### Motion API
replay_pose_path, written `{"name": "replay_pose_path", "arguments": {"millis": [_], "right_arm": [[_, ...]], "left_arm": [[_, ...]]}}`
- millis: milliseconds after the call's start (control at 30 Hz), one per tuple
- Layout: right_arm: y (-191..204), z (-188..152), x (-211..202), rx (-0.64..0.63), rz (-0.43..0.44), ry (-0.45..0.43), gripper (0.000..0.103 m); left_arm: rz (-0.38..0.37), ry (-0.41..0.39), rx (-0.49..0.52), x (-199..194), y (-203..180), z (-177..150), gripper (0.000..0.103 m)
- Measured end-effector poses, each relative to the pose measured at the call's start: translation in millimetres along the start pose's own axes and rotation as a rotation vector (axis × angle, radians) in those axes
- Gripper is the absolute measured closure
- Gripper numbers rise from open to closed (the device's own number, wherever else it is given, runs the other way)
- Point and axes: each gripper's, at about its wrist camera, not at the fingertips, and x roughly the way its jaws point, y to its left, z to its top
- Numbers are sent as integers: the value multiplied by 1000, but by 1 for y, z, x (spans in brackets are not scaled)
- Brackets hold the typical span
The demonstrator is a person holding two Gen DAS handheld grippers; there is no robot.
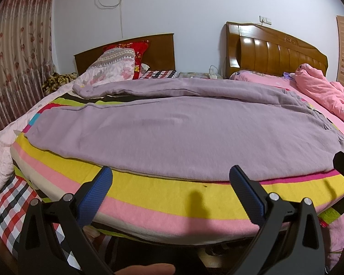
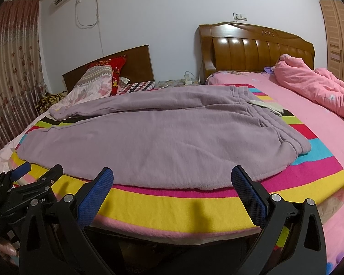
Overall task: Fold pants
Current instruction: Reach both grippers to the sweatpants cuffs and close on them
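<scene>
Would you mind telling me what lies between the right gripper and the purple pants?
Only bare striped blanket: its yellow and magenta bands separate the open right gripper from the pants hem, as the right wrist view shows.

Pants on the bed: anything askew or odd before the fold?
The far leg of the purple pants splays away from the near one, its cuff bunched near the floral quilt. A pale tag sticks out at the waistband. No damage or spills visible.
</scene>
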Motion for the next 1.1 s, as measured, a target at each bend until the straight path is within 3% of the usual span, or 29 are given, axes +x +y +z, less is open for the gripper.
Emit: {"name": "replay_pose_path", "arguments": {"millis": [367, 533, 700, 767, 867, 967, 1067, 1100], "right_arm": [[1, -2, 2, -5, -2, 1, 4], [-4, 11, 6, -34, 12, -46, 4], [-24, 72, 30, -129, 108, -43, 4], [-32, 103, 47, -186, 99, -17, 4], [-49, 155, 90, -288, 76, 25, 4], [-69, 196, 152, -345, 95, 104, 4], [-93, 228, 230, -373, 88, 198, 4], [-99, 236, 251, -384, 84, 224, 4]], "left_arm": [[0, 15, -11, -2, 0, 2, 1], [-14, 0, 27, -1, -2, 15, 1], [9, -146, 203, 4, -12, 72, 1], [57, -214, 318, 17, -19, 105, 1], [142, -252, 437, 47, -30, 147, 1], [50, -162, 574, 104, -47, 186, 1], [-135, -105, 614, 167, -56, 219, 1], [-192, -43, 616, 194, -60, 228, 1]]}}
